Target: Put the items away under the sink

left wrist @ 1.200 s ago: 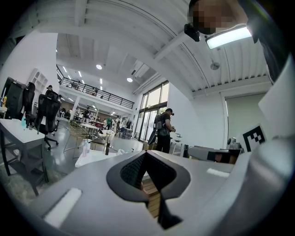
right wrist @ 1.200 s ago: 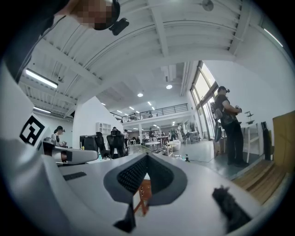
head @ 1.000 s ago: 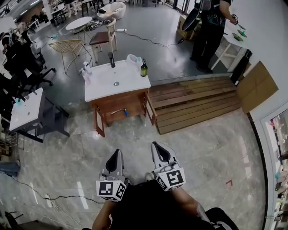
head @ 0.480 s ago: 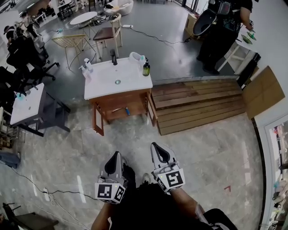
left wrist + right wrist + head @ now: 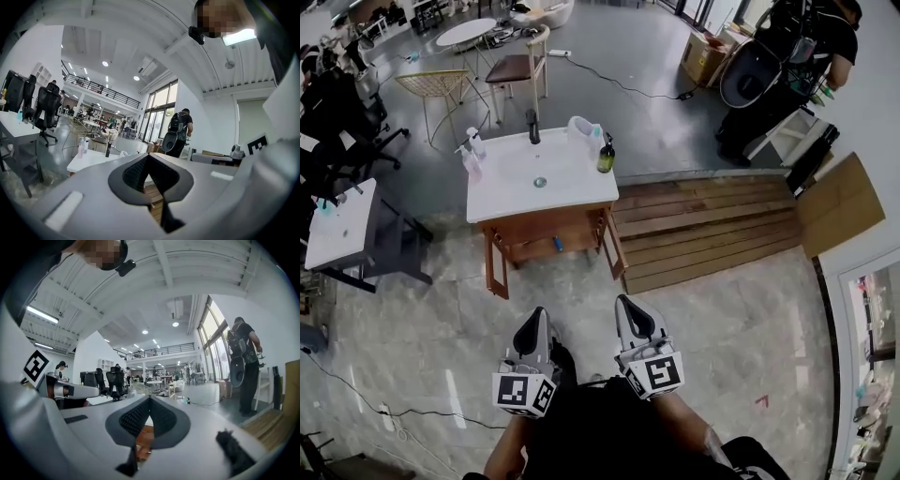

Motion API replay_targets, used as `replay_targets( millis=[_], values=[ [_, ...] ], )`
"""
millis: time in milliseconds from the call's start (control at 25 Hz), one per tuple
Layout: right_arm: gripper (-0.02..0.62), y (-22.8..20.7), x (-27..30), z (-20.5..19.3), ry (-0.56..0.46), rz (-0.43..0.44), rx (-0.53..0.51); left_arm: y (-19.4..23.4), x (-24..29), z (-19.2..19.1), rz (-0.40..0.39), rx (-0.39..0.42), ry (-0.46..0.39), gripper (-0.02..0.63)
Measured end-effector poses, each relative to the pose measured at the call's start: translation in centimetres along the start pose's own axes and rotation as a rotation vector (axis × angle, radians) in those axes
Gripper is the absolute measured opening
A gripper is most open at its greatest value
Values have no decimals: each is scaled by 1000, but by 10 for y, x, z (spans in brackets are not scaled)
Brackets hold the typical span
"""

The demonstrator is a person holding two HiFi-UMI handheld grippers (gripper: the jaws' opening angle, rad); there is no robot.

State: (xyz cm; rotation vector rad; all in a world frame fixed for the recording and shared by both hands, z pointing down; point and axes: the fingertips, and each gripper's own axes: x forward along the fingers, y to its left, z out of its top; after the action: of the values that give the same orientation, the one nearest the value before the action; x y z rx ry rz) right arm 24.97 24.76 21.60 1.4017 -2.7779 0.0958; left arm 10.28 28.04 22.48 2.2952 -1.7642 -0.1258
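- While we stand well back from the white-topped wooden sink vanity [image 5: 572, 183], both tools are carried low and level in front of our body. We judge this to be the approach, with nothing picked up yet.
- At the vanity's left rear corner stand two pale plastic spray bottles [image 5: 472, 157], close together and upright. They are probably among the items to stow.
- Just right of them, the black tap [image 5: 532, 125] rises behind the basin; it is fixed and stays.
- Further right sits a white rounded container [image 5: 579, 127]. Just beside it, at the right rear corner, stands a dark green pump bottle [image 5: 606, 157], upright and easy to reach from the front.
- Below the top, the open wooden shelf [image 5: 530, 253] is where these things belong. A small blue object [image 5: 558, 245] already lies there, though it is too small to identify.
- Our left gripper [image 5: 537, 319] has its jaws closed together with nothing between them, because no item is within reach.
- Our right gripper [image 5: 626, 307] is likewise closed and empty, held level beside the left one.
- To the right of the vanity lies a low platform of brown wooden planks [image 5: 703, 225], which we should skirt as we walk in.
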Motion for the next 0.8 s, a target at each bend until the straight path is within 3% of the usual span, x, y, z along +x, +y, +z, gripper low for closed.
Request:
replay_targets(
  millis=[560, 800],
  values=[
    [14, -14, 150, 28, -19, -126, -5, 108, 114, 43, -117, 37, 23, 6],
    [14, -34, 190, 31, -16, -190, -2, 130, 152, 52, -175, 28, 19, 6]
  ],
)
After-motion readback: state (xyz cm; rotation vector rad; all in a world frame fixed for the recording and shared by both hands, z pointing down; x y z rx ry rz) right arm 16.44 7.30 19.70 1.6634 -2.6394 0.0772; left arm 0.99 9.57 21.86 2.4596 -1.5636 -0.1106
